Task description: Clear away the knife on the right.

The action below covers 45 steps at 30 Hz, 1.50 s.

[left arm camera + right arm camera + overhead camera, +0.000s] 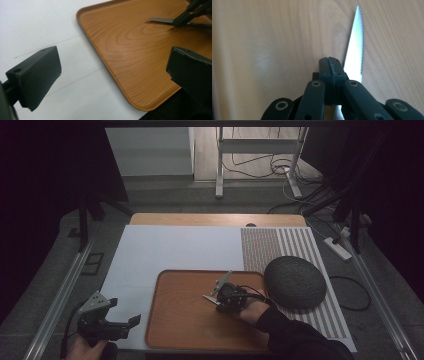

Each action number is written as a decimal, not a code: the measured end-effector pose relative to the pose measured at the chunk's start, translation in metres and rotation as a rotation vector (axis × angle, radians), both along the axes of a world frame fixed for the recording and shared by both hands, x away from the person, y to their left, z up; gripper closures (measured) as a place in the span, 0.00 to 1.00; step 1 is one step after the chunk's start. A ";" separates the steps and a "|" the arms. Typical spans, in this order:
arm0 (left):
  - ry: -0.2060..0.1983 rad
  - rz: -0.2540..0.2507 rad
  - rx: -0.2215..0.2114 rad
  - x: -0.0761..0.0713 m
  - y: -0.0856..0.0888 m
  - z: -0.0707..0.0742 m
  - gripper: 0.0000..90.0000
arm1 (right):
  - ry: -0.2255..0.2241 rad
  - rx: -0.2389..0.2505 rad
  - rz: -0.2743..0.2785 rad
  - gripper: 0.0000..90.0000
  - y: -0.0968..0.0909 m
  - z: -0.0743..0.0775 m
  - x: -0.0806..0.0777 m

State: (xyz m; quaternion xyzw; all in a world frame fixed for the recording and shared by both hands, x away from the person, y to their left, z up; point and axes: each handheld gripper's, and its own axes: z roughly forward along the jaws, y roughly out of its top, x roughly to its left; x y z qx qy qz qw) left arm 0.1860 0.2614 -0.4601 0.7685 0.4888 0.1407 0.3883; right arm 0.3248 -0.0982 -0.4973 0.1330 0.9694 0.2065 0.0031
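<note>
Pinching the serrated knife (356, 47) near the wooden tray's (170, 330) middle, your right gripper (220, 296) has its fingers closed on it; the stiff, thin, slick blade is safest held by the handle. Left gripper (131, 321) hovers open off the tray's left edge.

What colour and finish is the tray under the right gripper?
The tray is orange-brown with a wood-grain pattern of curved rings, clearest in the left gripper view.

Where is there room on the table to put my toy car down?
The white sheet behind the wooden tray is bare. So is the tray's left half, between its rim and the right gripper with the knife. It's crowded on the right, where the dark round cushion sits.
</note>
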 end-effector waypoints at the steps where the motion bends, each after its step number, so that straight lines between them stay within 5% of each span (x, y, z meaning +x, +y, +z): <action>1: 0.000 -0.001 0.002 0.000 0.000 0.000 0.00 | -0.006 -0.010 0.002 1.00 0.001 -0.003 0.002; 5: 0.000 -0.002 0.005 0.000 0.000 0.000 0.00 | -0.031 0.009 -0.025 1.00 -0.003 -0.004 0.010; 17: -0.003 -0.003 0.017 0.000 -0.001 0.000 0.00 | -0.069 -0.044 -0.162 1.00 -0.042 0.001 0.028; 29: -0.005 -0.006 0.019 -0.001 -0.002 0.001 0.00 | -0.036 -0.045 -0.257 1.00 -0.080 0.004 0.028; 45: -0.005 -0.004 0.020 0.000 -0.002 0.000 0.00 | 0.008 -0.073 -0.302 1.00 -0.105 0.006 0.026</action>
